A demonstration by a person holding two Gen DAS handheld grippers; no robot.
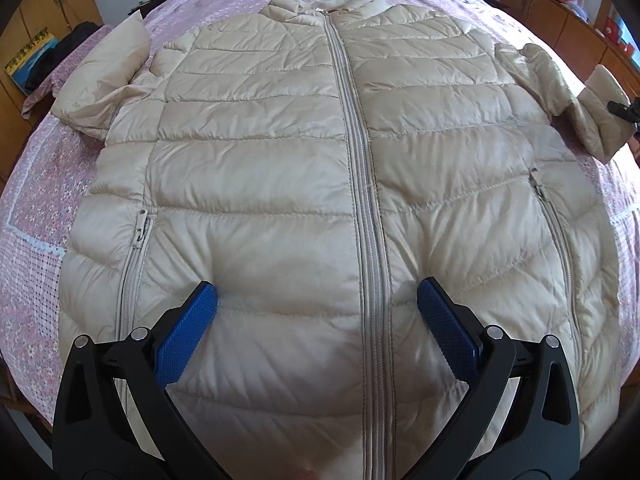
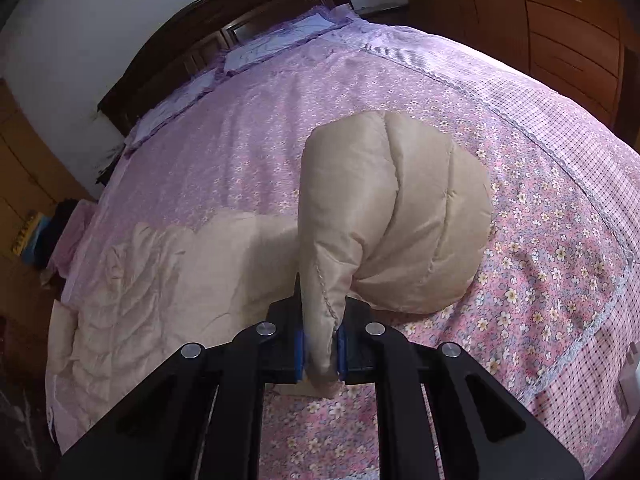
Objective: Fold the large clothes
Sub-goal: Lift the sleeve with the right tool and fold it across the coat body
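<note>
Jacket [image 1: 320, 160] flat on bed [image 1: 36, 208], pillows [image 2: 276, 40] behind

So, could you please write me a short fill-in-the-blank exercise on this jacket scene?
1. The beige jacket lies front up with its main zipper ____.
2. The right tool is shut on the jacket's ____.
3. The left tool hovers ____ above the jacket.
4. The floral bedspread is mostly ____.

Missing words: closed; sleeve; open; pink

Left wrist view: looks from the hem end, close above the jacket [image 1: 320, 168], along the bed [image 1: 36, 200] towards the pillows.
Right wrist view: sits low beside the bed, very near the sleeve [image 2: 384, 208], facing the headboard [image 2: 224, 24].
Shared: jacket, sleeve, floral bedspread.
</note>
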